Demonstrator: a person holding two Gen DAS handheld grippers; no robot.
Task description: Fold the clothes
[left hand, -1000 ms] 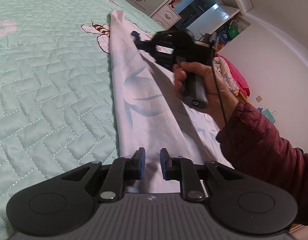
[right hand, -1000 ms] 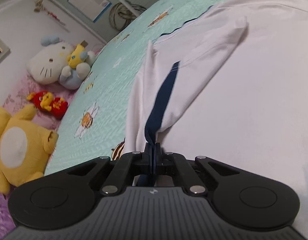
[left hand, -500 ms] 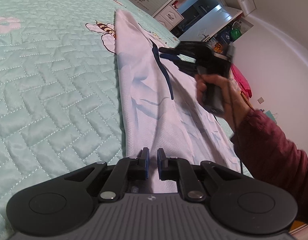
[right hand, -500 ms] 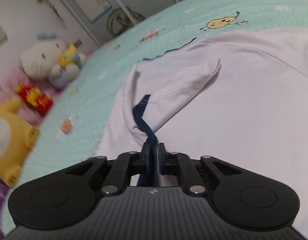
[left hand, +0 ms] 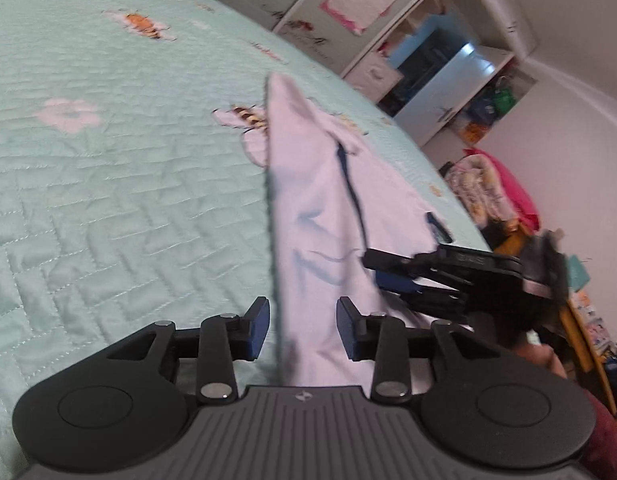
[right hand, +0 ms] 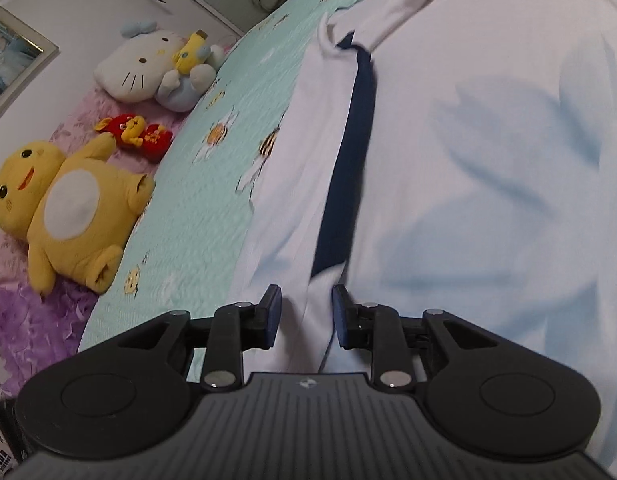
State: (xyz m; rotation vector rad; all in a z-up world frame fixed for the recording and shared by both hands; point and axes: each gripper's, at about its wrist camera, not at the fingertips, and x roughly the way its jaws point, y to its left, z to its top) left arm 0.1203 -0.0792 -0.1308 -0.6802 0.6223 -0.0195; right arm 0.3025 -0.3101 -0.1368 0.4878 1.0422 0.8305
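White, thin, limp shirt (right hand: 488,160) lay on the bed (left hand: 108,200); both grippers' fingers (right hand: 270,316) were spreading, releasing it; best regrasped along its folded edge.

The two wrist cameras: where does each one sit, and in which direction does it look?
Left wrist: sits behind the left gripper, jaws opening; looks along the white shirt across the green quilt toward shelves; the right gripper shows.
Right wrist: sits behind the right gripper, jaws opening; looks over the shirt's navy stripe toward plush toys.
Shared: shirt, stripe, quilt.
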